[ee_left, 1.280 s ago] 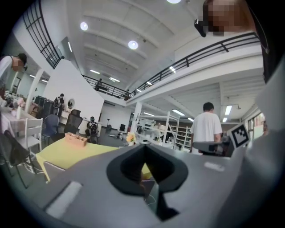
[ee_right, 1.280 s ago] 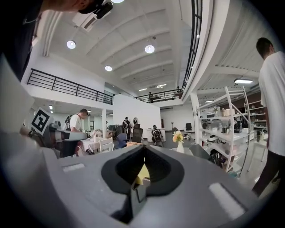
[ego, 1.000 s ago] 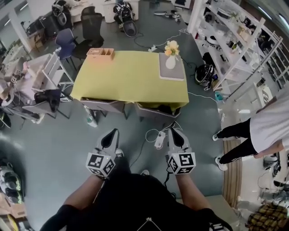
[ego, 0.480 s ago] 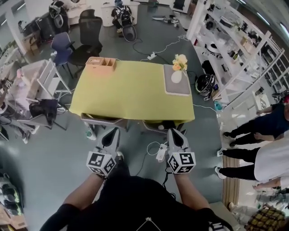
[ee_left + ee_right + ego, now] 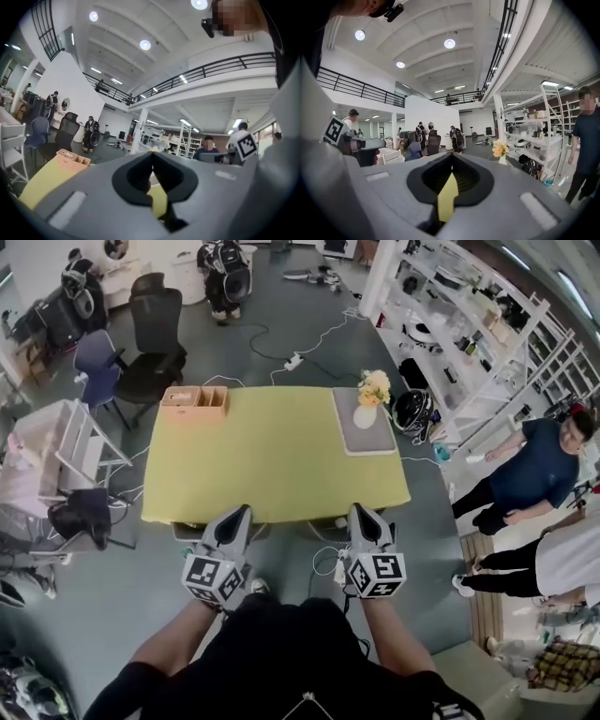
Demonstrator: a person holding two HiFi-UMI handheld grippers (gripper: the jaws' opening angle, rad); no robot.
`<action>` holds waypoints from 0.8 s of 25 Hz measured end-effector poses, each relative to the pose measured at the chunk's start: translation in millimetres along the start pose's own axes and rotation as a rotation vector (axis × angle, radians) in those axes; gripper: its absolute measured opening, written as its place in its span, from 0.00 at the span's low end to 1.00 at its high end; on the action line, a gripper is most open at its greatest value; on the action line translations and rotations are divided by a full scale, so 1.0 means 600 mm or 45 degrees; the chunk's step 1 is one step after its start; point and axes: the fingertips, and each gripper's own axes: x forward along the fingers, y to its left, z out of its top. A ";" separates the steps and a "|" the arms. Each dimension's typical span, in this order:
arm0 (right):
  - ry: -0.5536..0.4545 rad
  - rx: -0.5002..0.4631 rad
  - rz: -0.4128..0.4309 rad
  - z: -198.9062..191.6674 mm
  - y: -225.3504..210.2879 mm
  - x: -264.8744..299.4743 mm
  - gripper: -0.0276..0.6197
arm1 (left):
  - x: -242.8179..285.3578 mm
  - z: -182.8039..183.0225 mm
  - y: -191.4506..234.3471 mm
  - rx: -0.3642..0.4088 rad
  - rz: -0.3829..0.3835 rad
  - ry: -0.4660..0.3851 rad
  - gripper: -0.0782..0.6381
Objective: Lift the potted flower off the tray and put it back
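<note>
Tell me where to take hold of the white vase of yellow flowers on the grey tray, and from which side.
Grip the white vase by its rounded body, below the yellow flowers, coming level from the yellow table's near side with the right gripper. It stands upright on the grey rectangular tray, and the blooms spread over its mouth, so a top grasp is likely blocked.

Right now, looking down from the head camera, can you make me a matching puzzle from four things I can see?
1 potted flower
2 tan box
3 table
4 right gripper

A yellow top
B shut, holding nothing
C standing on the grey tray
D far left corner of the table

Pairs: 1-C, 2-D, 3-A, 4-B
</note>
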 end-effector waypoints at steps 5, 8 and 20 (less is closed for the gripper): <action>0.006 0.004 -0.088 0.010 -0.012 0.042 0.05 | 0.042 0.012 0.048 -0.017 -0.052 0.007 0.12; 0.012 -0.022 -0.137 0.006 -0.034 0.065 0.05 | 0.066 0.011 0.067 -0.034 -0.070 0.015 0.12; 0.052 -0.045 -0.278 -0.054 -0.251 0.243 0.05 | 0.202 0.005 0.106 -0.030 -0.027 0.068 0.12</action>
